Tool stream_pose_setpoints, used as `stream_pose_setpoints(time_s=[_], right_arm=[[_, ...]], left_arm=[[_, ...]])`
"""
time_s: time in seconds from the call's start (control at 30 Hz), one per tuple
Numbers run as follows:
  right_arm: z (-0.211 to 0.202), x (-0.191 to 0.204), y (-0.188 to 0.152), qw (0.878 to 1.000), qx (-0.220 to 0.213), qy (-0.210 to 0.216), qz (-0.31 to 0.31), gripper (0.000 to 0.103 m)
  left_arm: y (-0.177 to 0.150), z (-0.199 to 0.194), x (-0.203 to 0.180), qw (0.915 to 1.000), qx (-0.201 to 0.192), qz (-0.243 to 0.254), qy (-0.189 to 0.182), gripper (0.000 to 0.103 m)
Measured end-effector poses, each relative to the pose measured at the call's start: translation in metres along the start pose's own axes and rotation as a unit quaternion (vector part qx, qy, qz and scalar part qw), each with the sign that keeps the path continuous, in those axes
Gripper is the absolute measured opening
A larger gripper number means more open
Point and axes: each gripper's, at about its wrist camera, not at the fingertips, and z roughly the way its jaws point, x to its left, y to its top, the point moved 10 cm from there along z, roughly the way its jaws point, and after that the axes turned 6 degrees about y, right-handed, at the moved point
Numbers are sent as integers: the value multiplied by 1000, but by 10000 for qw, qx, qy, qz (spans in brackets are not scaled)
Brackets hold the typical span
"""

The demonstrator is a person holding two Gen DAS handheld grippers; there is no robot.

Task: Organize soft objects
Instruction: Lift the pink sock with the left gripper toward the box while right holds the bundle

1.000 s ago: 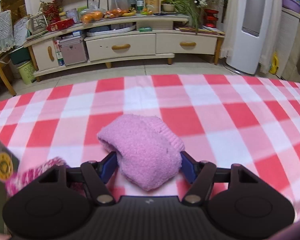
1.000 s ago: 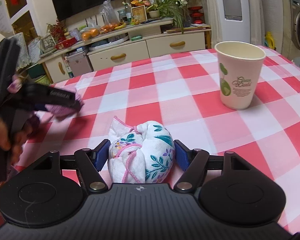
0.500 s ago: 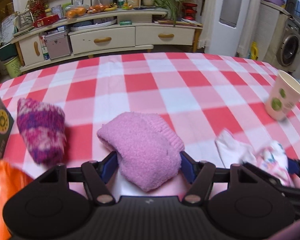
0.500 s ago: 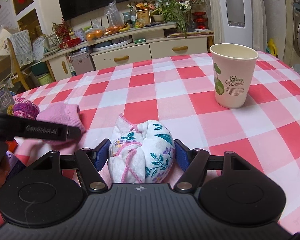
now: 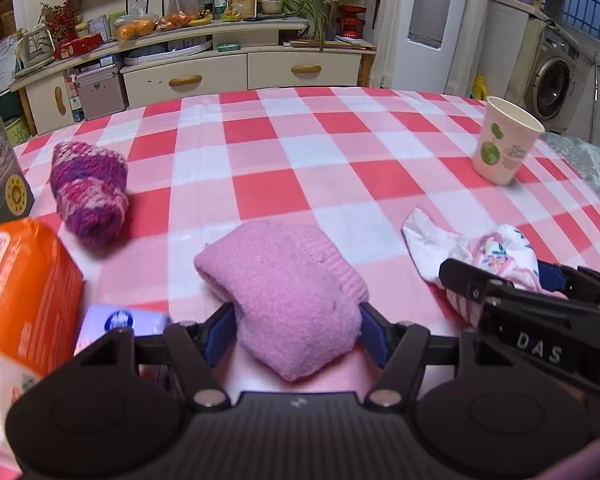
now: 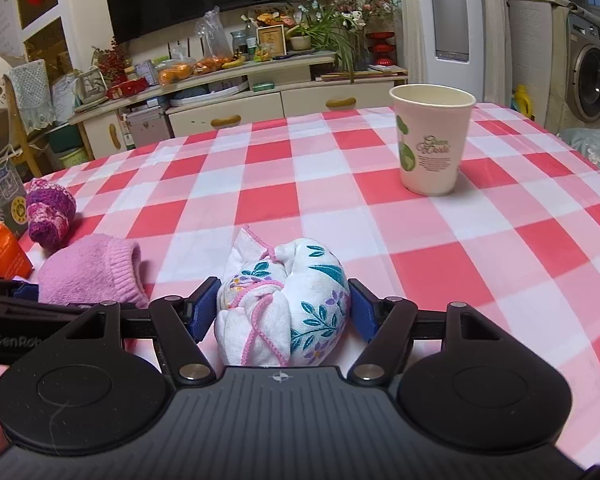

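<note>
Pink sock [image 5: 296, 300], rolled into a fuzzy bundle, sits pinched between the blue pads of the left gripper [image 5: 298, 326] at the near middle of the checked bench [image 5: 340, 184]. Just to its right, the right gripper [image 6: 282, 308] pinches a white flowered sock [image 6: 284, 308]. A purple knitted sock [image 5: 90, 194] lies far left beside an orange box [image 5: 24, 300], and a paper cup [image 6: 432, 140] stands far right.
</note>
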Motion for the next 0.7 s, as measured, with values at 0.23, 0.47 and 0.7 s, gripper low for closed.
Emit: stream_pose_setpoints(time_s=[0.23,0.47,0.7], right_arm=[[-15,0,-13,9999,53,-121,29,83],[-26,1,-24,9997,143,-161,104,82],[-36,6,-33,9993,232,-256,162,82]], left_arm=[[-17,-16,-5,9996,-140,228,-58,65],[-33,-31,-11,9987,-243,421,-171,65],[-44,-42,-11,9978,-287,496,-325,64]])
